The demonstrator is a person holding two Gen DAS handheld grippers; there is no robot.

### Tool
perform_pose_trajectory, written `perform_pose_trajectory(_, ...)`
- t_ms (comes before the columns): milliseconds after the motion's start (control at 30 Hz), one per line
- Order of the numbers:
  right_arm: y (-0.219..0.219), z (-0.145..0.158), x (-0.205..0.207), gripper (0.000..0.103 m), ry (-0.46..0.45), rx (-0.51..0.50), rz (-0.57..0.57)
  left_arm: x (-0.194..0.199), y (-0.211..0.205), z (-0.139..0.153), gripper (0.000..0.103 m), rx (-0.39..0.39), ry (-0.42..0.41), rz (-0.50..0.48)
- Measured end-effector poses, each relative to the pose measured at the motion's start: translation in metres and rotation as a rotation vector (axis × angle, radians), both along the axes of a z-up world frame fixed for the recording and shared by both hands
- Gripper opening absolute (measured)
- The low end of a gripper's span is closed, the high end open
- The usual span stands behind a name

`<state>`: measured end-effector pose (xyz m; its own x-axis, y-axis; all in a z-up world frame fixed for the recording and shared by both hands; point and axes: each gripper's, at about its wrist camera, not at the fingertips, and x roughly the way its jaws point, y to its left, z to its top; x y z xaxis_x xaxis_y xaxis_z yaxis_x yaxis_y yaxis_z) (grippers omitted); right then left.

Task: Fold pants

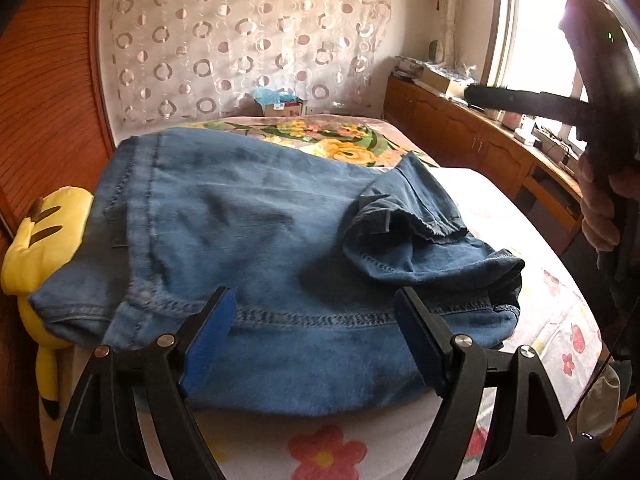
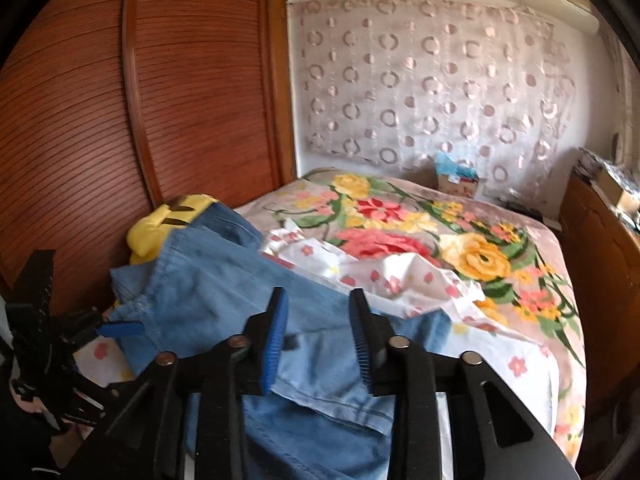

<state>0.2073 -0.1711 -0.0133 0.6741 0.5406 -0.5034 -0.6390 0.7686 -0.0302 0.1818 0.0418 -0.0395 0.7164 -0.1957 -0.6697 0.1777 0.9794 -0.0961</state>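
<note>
Folding looks partly done: the jeans (image 1: 240, 240) lie in a thick bundle on the near end of the bed (image 1: 532, 216), one edge against a yellow plush toy (image 1: 44, 248).

Left gripper (image 1: 316, 320) is wide open, nothing held, fingers straddling the near stitched hem. Right gripper (image 2: 318, 332) is part open over the denim, nothing clamped as far as I can tell; a loose flap sits below it.

My read for next move: pinch the hem through all layers, not just the top one, with both grips level so the fold line stays straight. Flatten the rumpled dark cuff (image 1: 404, 216) first or it will bulge.

Denim is soft, washed, mid-blue, with heavy double stitching. Floral sheet (image 2: 516, 364) underneath is thin and wrinkled, so it may drag along.
</note>
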Motion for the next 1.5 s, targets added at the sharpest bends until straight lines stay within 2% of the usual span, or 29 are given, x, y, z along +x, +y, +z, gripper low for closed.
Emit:
perform_pose_trajectory(133,-0.003,-0.019,0.011,0.041,0.051,-0.002,-0.039,0.016,-0.012,-0.004,0.082,0.016,0.016,-0.023)
perform_pose_trajectory(333,-0.003,-0.032,0.022,0.043,0.128,-0.005,-0.066,0.04,-0.026,-0.008,0.082,0.049,0.021,-0.05)
perform_pose_trajectory(533,0.004,-0.043,0.032,0.043,0.204,-0.014,-0.078,0.056,-0.031,-0.006,0.082,0.03,0.013,-0.067)
perform_pose_trajectory(700,0.009,-0.054,0.05,0.043,0.266,-0.028,-0.082,0.065,-0.04,-0.009,0.067,0.046,0.021,-0.102)
perform_pose_trajectory(867,0.014,-0.056,0.061,0.04,0.303,-0.021,-0.07,0.066,-0.047,-0.008,0.042,0.049,0.013,-0.131)
perform_pose_trajectory(900,0.017,-0.054,0.06,0.019,0.302,-0.018,-0.054,0.065,-0.047,-0.006,0.038,0.041,0.01,-0.14)
perform_pose_trajectory(933,0.019,-0.051,0.058,0.01,0.293,-0.017,-0.043,0.062,-0.048,-0.003,0.034,0.022,0.004,-0.156)
perform_pose_trajectory(967,0.019,-0.048,0.058,0.009,0.28,-0.011,-0.039,0.057,-0.049,0.001,0.031,0.001,-0.01,-0.178)
perform_pose_trajectory(1000,0.018,-0.044,0.057,0.004,0.272,0.0,-0.027,0.053,-0.049,0.004,0.029,-0.002,-0.021,-0.192)
perform_pose_trajectory(1100,0.016,-0.025,0.05,0.003,0.23,0.032,-0.016,0.043,-0.055,0.018,0.021,0.005,-0.05,-0.214)
perform_pose_trajectory(1333,0.017,0.041,0.039,0.003,0.1,0.088,-0.006,0.029,-0.052,0.043,0.021,-0.002,-0.099,-0.197)
perform_pose_trajectory(1500,0.027,0.084,0.028,0.003,0.006,0.109,0.018,0.013,-0.043,0.068,0.02,-0.021,-0.163,-0.168)
